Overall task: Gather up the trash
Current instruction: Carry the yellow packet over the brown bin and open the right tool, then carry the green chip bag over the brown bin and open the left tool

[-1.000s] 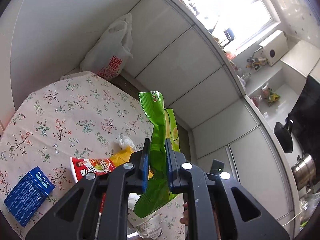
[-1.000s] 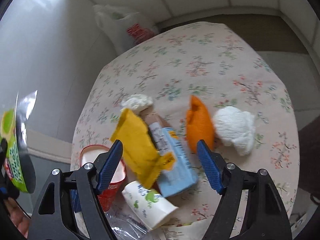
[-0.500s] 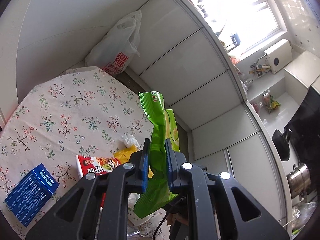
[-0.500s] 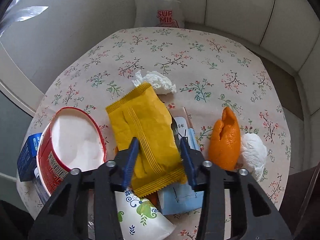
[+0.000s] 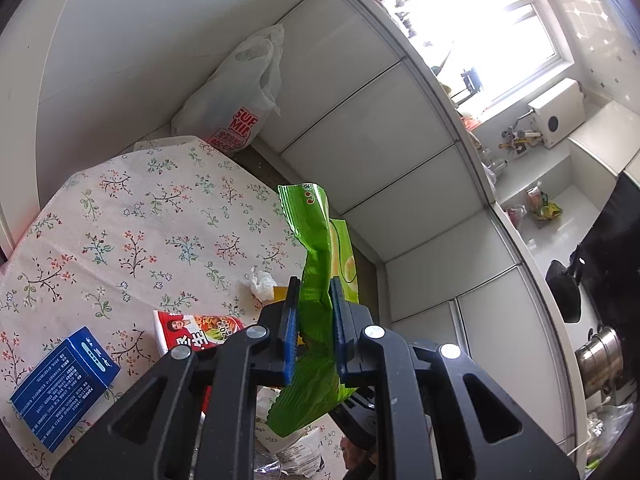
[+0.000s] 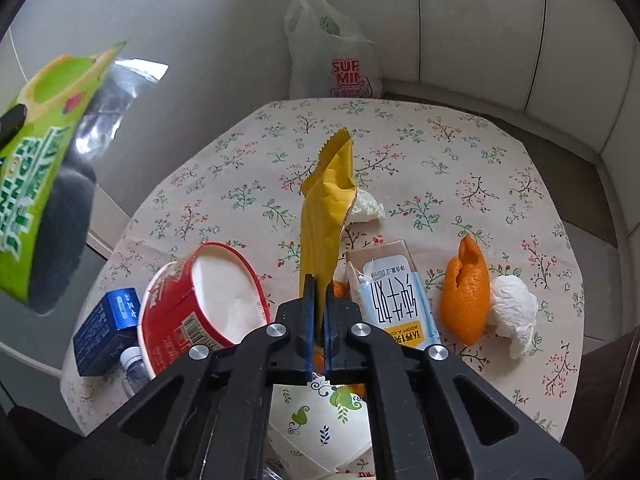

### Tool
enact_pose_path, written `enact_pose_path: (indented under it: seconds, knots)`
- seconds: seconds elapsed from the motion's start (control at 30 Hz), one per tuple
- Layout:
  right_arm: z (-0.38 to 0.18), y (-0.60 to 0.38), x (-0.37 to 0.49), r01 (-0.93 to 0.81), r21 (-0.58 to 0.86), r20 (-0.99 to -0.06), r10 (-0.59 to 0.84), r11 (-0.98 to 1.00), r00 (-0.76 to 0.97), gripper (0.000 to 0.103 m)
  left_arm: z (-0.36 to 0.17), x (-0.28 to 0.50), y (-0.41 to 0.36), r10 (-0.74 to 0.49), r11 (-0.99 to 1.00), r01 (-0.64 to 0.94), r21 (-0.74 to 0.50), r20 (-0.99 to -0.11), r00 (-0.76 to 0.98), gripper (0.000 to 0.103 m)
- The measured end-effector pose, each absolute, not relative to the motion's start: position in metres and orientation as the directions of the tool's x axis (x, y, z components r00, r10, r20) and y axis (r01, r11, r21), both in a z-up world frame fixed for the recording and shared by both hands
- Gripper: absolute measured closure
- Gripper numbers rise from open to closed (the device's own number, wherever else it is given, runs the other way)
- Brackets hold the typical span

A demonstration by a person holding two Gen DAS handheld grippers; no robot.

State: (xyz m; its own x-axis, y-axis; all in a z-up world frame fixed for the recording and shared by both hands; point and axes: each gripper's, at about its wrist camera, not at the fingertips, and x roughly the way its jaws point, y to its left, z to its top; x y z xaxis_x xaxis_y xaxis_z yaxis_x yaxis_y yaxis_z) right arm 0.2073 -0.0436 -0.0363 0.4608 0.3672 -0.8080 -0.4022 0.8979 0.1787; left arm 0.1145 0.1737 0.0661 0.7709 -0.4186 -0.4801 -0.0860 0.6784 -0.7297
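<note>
Left gripper clamped on a green bag, held upright above the table edge, crumpled top pointing up. Right gripper pinched tight on the lower end of a yellow wrapper, jaws just closed onto it, wrapper lifted and standing up from the clutter. On the floral cloth: red cup tipped on its side left of the wrapper, blue box at the left edge, milk carton lying flat just right of the gripper, orange peel beside it and touching a white tissue. Another tissue wad behind the wrapper. Patterned paper cup lying under the right gripper. White plastic bag against the wall beyond the table.
</note>
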Motion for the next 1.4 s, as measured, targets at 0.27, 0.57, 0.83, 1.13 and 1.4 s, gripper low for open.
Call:
enact_pose_path:
  seconds: [0.27, 0.57, 0.83, 1.13, 1.4]
  knots:
    - [0.001, -0.073, 0.195, -0.343, 0.207, -0.748, 0.374, 0.916, 0.548, 0.101, 0.071, 0.11, 0.169, -0.422, 0.683, -0.062, -0.728, -0.463, 0.779, 0.088]
    - [0.046, -0.138, 0.178, -0.22, 0.229, -0.657, 0.317, 0.948, 0.684, 0.101, 0.074, 0.107, 0.152, -0.426, 0.705, -0.036, -0.708, -0.464, 0.777, 0.088]
    - [0.066, -0.226, 0.165, 0.004, 0.243, -0.598, 0.147, 0.97, 0.788, 0.101, 0.071, 0.109, 0.128, -0.438, 0.726, 0.001, -0.687, -0.461, 0.772, 0.088]
    - [0.064, -0.354, 0.136, 0.449, 0.223, -0.672, -0.197, 0.865, 0.714, 0.083, 0.05, 0.115, 0.079, -0.467, 0.766, 0.031, -0.642, -0.524, 0.712, 0.088]
    - [0.087, -0.421, 0.075, 0.645, 0.234, -0.573, -0.433, 0.727, 0.696, 0.006, 0.048, 0.127, -0.001, -0.541, 0.76, 0.112, -0.64, -0.528, 0.655, 0.088]
